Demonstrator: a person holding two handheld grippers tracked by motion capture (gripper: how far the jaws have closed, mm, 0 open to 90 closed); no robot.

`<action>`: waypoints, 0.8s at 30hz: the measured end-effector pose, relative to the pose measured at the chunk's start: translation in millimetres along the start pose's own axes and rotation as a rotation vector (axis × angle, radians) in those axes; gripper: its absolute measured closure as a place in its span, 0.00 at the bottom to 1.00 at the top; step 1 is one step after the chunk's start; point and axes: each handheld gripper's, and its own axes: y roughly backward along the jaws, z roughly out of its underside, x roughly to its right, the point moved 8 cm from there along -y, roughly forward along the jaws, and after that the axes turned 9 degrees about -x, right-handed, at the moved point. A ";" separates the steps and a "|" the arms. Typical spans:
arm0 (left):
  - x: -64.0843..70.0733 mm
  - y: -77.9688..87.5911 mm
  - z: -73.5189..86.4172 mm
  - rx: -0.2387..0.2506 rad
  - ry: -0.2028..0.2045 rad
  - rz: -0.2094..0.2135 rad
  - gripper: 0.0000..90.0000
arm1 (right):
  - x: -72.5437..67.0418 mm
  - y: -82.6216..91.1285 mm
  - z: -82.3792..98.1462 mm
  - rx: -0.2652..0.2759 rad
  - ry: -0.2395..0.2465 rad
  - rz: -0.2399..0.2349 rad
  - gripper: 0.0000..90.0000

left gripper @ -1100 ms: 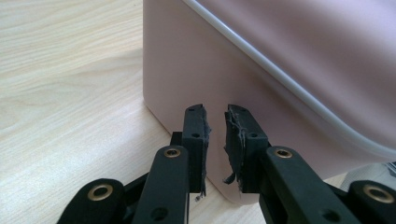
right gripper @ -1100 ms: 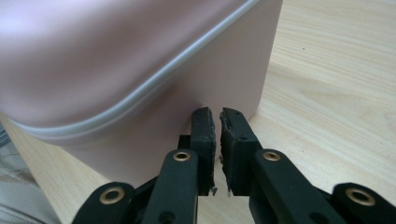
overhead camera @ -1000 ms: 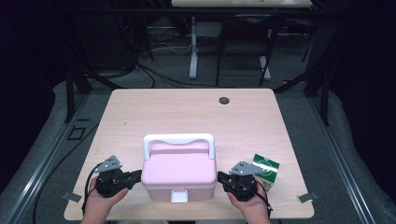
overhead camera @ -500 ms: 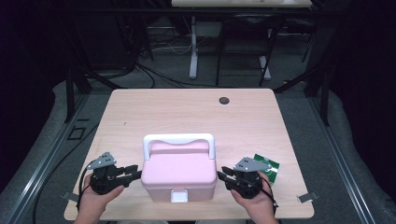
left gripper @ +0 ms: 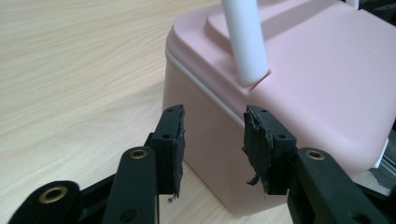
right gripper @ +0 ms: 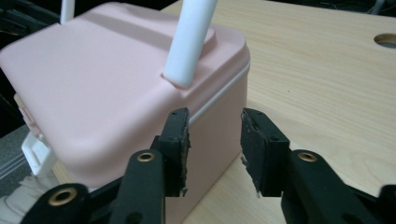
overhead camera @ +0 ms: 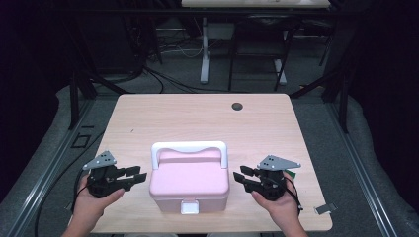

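A pink lidded box with an upright white handle stands near the front of the wooden table. My left gripper hovers just off the box's left side, open, jaws pointing at it. My right gripper mirrors it off the right side, also open. Both pairs of jaws have just been opening, with nothing between them. In the left gripper view the gripper faces the box's wall below the handle's foot. In the right gripper view the gripper faces the box's corner.
A green packet lies on the table, mostly hidden behind my right gripper. A round cable hole sits at the table's far side. The box's white latch faces the front edge. A small grey tag hangs off the table's front right corner.
Both grippers have come off the box's sides, lifted a little and spread their jaws. The box has stayed in place.
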 end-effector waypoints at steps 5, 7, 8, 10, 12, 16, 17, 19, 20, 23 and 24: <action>5.2 1.4 -17.9 0.018 -0.019 0.010 0.58 | -1.4 3.4 -17.0 0.027 0.004 -0.042 0.63; 6.7 1.1 -23.5 0.027 -0.019 0.023 0.57 | -3.3 2.7 -23.9 0.040 0.012 -0.062 0.62; 6.7 1.1 -23.5 0.027 -0.019 0.023 0.56 | -3.3 2.7 -23.9 0.040 0.012 -0.062 0.62; 8.3 -0.7 -28.0 0.035 -0.008 0.036 0.55 | -4.5 -1.1 -31.6 0.058 0.010 -0.094 0.60; 9.0 -4.6 -31.7 0.035 -0.004 0.043 0.55 | -4.3 -4.7 -33.8 0.057 0.006 -0.104 0.59; 11.1 -11.9 -34.3 0.041 -0.003 0.055 0.55 | -6.0 -13.8 -36.6 0.060 -0.005 -0.129 0.58; 11.6 -13.6 -34.2 0.040 -0.004 0.059 0.56 | -7.5 -16.1 -37.0 0.065 -0.004 -0.139 0.58; 13.4 -15.9 -33.4 0.035 -0.014 0.061 0.59 | -10.5 -21.5 -36.4 0.064 0.010 -0.157 0.60; 14.8 -16.7 -33.6 0.047 -0.021 0.067 0.59 | -11.4 -23.0 -35.8 0.061 0.017 -0.158 0.62; 18.0 -17.3 -32.7 0.056 -0.037 0.074 0.63 | -16.3 -26.1 -35.0 0.073 0.044 -0.154 0.65; 18.7 -17.2 -32.4 0.060 -0.045 0.071 0.63 | -16.1 -25.4 -35.0 0.076 0.051 -0.139 0.68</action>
